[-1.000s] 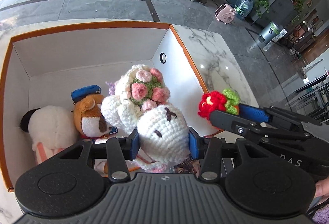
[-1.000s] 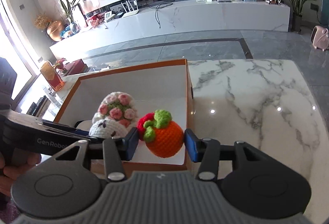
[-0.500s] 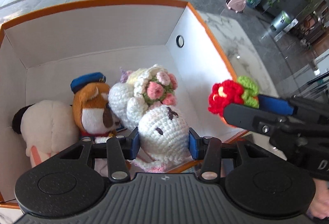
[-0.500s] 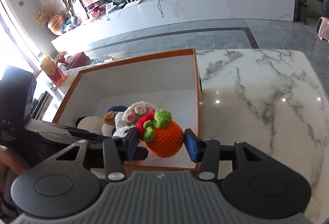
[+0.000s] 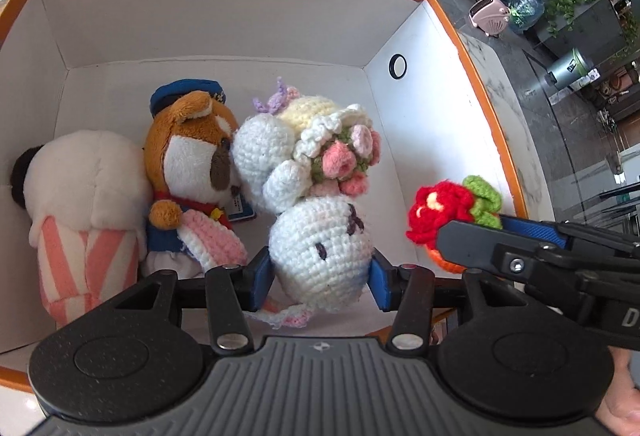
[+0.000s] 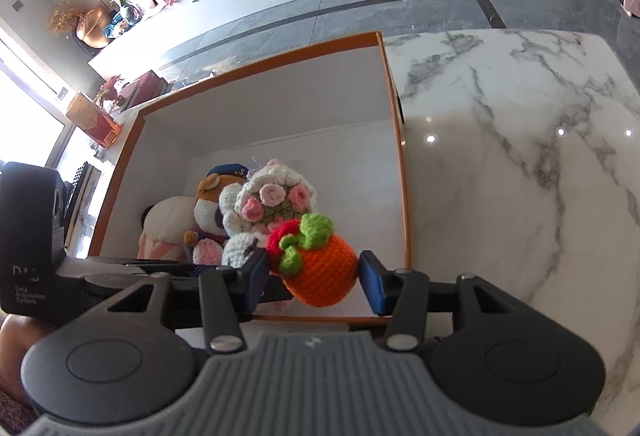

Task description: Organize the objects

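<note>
Inside the orange-rimmed box (image 5: pixel 472 48), your left tool (image 5: pixel 322 278) is opening its jaws around the white crochet bunny (image 5: pixel 320 248), beside the plush toys. Your right tool (image 6: pixel 314 278) is gripping the orange crochet fruit (image 6: pixel 322 274) above the box's near edge.

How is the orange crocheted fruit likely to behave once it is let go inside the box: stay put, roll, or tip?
The orange crocheted fruit looks round and soft, so it would probably land quietly and squash a little rather than bounce. Being nearly ball-shaped, it may roll a bit on the box floor. Its green leaf and red flower topping are lumpy, which would likely stop a roll early.
</note>
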